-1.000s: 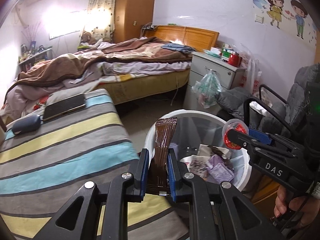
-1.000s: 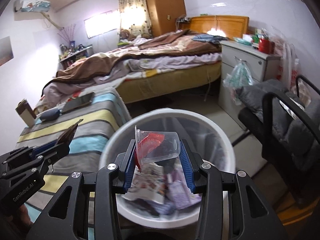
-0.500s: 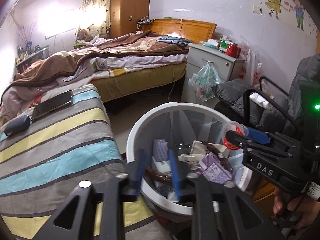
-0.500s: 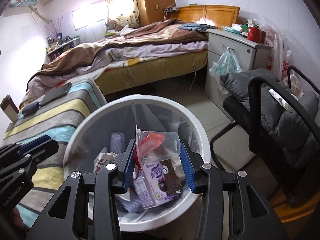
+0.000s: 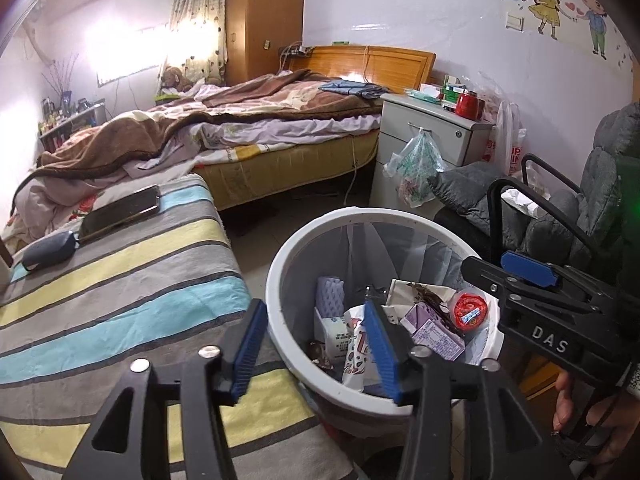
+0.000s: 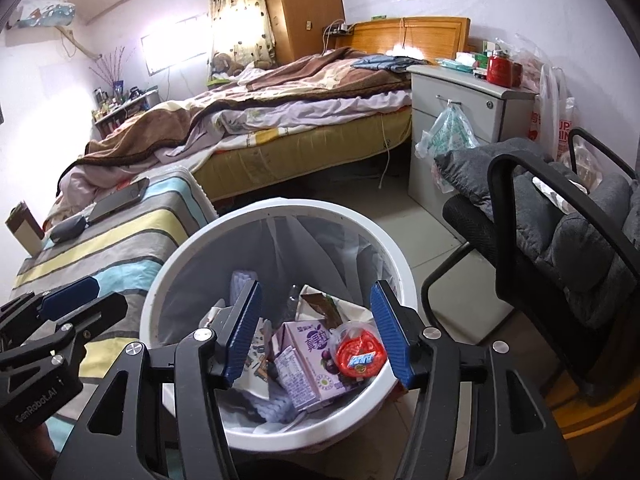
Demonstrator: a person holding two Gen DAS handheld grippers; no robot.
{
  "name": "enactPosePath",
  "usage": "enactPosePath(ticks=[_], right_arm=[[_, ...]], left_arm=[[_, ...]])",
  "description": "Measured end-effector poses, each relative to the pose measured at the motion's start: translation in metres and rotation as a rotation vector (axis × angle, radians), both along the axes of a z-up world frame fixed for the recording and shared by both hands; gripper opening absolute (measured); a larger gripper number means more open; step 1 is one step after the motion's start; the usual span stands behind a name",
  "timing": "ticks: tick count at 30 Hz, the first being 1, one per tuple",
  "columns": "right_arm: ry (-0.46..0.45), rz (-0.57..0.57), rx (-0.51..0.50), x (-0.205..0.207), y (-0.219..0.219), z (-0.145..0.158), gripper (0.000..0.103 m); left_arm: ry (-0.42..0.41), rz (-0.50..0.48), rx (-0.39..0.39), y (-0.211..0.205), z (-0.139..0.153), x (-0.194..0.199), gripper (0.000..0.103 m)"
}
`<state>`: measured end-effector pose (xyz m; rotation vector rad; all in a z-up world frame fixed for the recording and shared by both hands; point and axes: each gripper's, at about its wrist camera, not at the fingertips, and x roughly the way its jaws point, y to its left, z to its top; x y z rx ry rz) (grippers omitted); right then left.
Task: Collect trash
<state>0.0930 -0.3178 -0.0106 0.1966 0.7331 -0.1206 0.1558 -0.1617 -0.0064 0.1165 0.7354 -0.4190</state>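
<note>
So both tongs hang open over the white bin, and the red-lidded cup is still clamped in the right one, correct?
Not quite. The right tongs are empty: the red-lidded cup lies loose in the white bin beside a purple carton, as the right wrist view shows. Both tongs do hang open over the bin, jaws having just opened.
</note>
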Motion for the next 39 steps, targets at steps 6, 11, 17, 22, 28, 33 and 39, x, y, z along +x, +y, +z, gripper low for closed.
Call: enactPosePath(ticks=[6, 11, 17, 22, 28, 33, 39], right_arm=[[-0.052, -0.011, -0.026, -0.021, 0.012, 0.006, 0.058], [-0.078, -0.016, -0.037, -0.038, 0.021, 0.011, 0.058], [-0.134, -0.042, -0.065, -0.06, 0.031, 0.014, 0.058], [-0.15, -0.039, -0.082, -0.074, 0.041, 0.012, 0.058], [-0.19, -0.064, -0.085, -0.087, 0.045, 0.016, 0.058], [-0.182, -0.055, -0.075, -0.092, 0.053, 0.014, 0.058], [-0.191, -0.048, -0.077, -0.098, 0.058, 0.014, 0.058]], left_arm=[[-0.048, 0.037, 0.006, 0.013, 0.003, -0.022, 0.053], [-0.081, 0.066, -0.004, 0.026, 0.006, -0.044, 0.054], [-0.106, 0.088, 0.027, 0.032, 0.008, -0.069, 0.054], [-0.13, 0.097, 0.006, 0.038, 0.011, -0.09, 0.054], [-0.142, 0.109, 0.008, 0.043, 0.013, -0.107, 0.054], [-0.149, 0.122, 0.006, 0.048, 0.014, -0.117, 0.054], [-0.163, 0.14, 0.005, 0.05, 0.017, -0.123, 0.054]])
